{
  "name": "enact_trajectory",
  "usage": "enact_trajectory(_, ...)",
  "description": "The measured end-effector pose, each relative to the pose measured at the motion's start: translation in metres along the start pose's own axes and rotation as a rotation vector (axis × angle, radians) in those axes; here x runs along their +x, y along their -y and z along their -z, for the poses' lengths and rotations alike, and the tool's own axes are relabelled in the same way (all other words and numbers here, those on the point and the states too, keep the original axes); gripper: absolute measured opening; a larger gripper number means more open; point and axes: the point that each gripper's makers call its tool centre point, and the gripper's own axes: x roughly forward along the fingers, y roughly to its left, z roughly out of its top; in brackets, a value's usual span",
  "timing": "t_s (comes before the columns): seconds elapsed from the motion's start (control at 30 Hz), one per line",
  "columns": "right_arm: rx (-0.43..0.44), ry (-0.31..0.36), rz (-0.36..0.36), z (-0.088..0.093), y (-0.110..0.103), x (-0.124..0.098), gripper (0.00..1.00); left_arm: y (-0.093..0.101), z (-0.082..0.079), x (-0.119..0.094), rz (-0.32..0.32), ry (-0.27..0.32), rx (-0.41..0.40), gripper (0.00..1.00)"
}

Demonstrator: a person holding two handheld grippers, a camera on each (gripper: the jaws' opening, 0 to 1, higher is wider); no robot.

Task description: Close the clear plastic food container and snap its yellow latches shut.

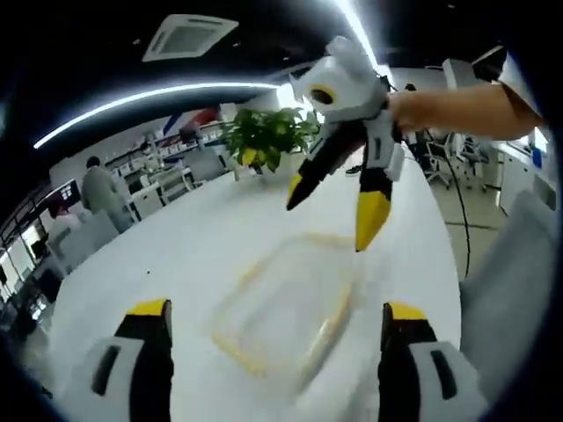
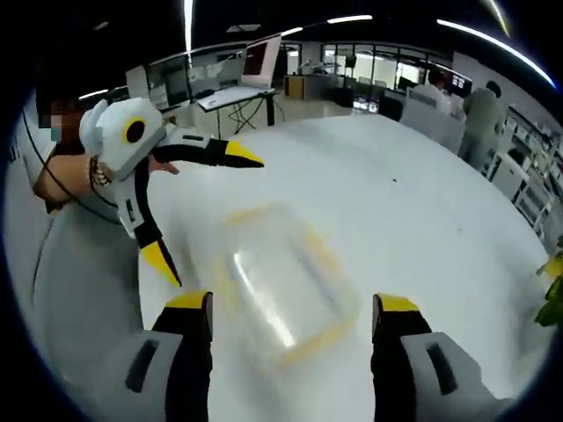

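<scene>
Container: clear plastic food container (image 1: 286, 308) with yellow edging lies flat on the white surface (image 1: 211, 229), low centre of the left gripper view, blurred.
Left tool: left tool (image 2: 207, 211) spread wide at upper left of the right gripper view, holding nothing.
Right tool: right tool (image 1: 334, 215) wide apart above the container, empty.
Plant: potted plant (image 1: 268, 136) at upper centre, beyond the container.

Clear glossy plastic container (image 1: 286, 308) with yellow latches on the smooth, faintly sheened white counter (image 1: 176, 255).
</scene>
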Motion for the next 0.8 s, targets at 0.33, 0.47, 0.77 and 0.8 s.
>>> enact_trajectory(0.33,0.028,-0.038,0.096,0.029,-0.002,0.017,0.91,-0.009,0.033,0.008,0.022,-0.093,-0.028,0.99)
enact_trajectory(0.47,0.1,-0.077,0.158,0.038,0.007,0.02,0.89,-0.012,0.03,0.012,0.034,-0.076,-0.055,0.99)
enact_trajectory(0.77,0.29,0.035,0.199,0.029,0.01,0.026,0.81,-0.001,0.039,0.015,0.078,-0.124,-0.014,0.65)
enact_trajectory(0.8,0.303,0.048,0.193,0.03,0.006,0.028,0.79,-0.001,0.037,0.015,0.078,-0.115,-0.022,0.58)
